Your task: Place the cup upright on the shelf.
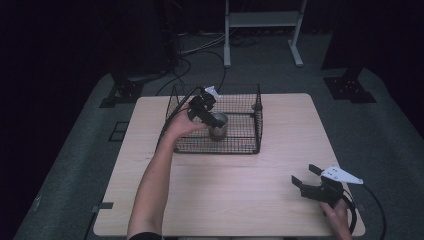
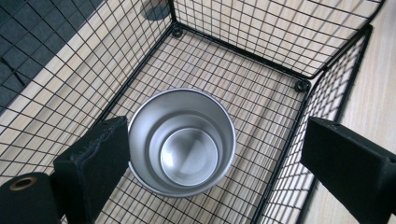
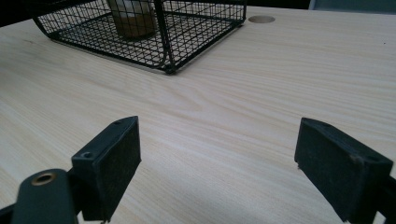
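Left gripper view: left tongs (image 2: 212,158) wide around cup (image 2: 183,142); right tongs (image 3: 231,168) wide.

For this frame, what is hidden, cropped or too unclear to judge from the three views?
- Metal cup: in the left gripper view its outer wall and base contact with the wire basket are hidden by its own rim.
- Left gripper: in the high view, its jaws are too small to tell whether one touches the cup.
- Cup top: cut off by the upper edge of the right gripper view.

A metal cup (image 2: 183,142) stands inside a wire basket (image 1: 248,148).
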